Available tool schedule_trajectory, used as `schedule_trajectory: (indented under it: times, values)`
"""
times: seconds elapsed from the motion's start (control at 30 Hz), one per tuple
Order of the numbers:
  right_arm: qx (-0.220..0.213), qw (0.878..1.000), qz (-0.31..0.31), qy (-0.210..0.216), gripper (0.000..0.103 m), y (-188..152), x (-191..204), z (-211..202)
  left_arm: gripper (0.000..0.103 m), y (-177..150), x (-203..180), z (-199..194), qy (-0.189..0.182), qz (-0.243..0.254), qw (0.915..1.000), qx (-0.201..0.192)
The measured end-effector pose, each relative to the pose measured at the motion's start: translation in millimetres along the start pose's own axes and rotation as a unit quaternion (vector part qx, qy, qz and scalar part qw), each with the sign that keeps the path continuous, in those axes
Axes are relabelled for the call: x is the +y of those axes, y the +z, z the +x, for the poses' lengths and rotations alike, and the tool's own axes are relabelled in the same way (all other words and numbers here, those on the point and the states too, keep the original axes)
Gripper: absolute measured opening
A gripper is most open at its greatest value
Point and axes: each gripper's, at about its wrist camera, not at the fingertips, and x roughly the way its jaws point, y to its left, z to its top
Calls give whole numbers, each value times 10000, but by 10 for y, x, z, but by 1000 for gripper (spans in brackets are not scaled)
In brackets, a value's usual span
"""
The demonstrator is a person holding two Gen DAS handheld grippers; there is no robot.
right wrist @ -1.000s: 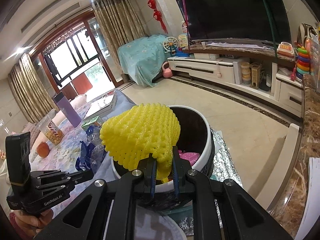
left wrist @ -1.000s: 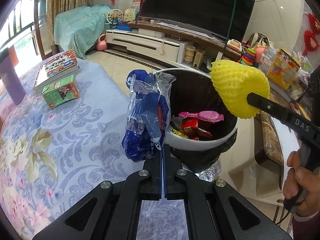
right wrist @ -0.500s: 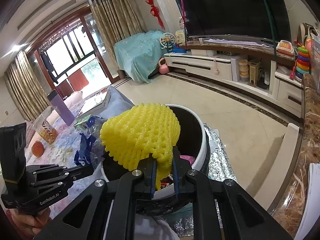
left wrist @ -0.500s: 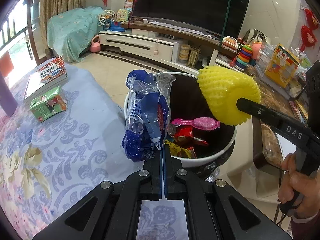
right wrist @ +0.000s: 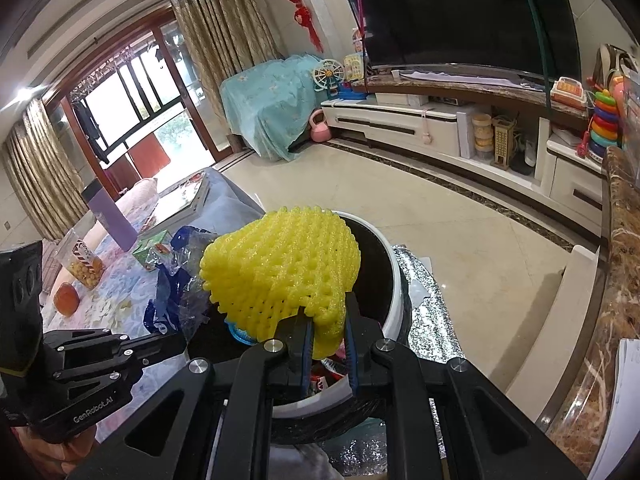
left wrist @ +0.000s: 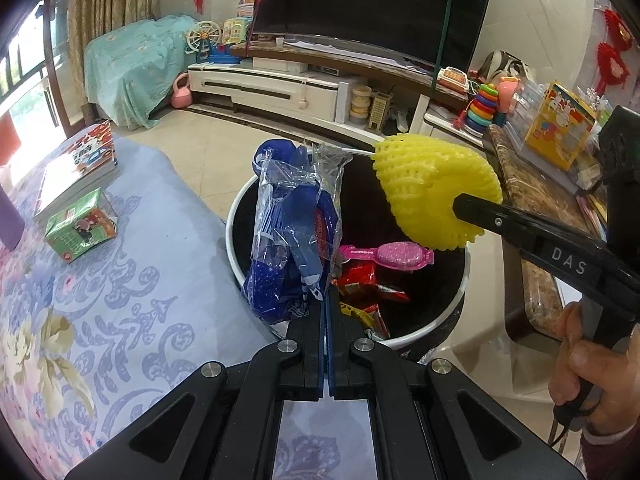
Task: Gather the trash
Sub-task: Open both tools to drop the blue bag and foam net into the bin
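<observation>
Both loads have drifted in over our bin (left wrist: 424, 338): left gripper (left wrist: 326, 300) clamped on blue plastic bag (left wrist: 296, 236), right gripper (right wrist: 326, 332) pinching yellow foam net (right wrist: 280, 268). Release looks next.

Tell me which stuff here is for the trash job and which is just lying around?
For the job:
- blue bag, pinched in the left gripper
- yellow foam net, pinched in the right gripper
- bin, with wrappers already inside

Just lying about:
- green carton
- books
- purple bottle
- snack jar
</observation>
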Motion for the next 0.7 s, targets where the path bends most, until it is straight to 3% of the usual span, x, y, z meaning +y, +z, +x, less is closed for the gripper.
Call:
schedule_trajectory:
  times: [0.7]
  values:
    - [108,9999,-15,-58,13,93,-38,101,0,70,-61,121,37,139,9998,118]
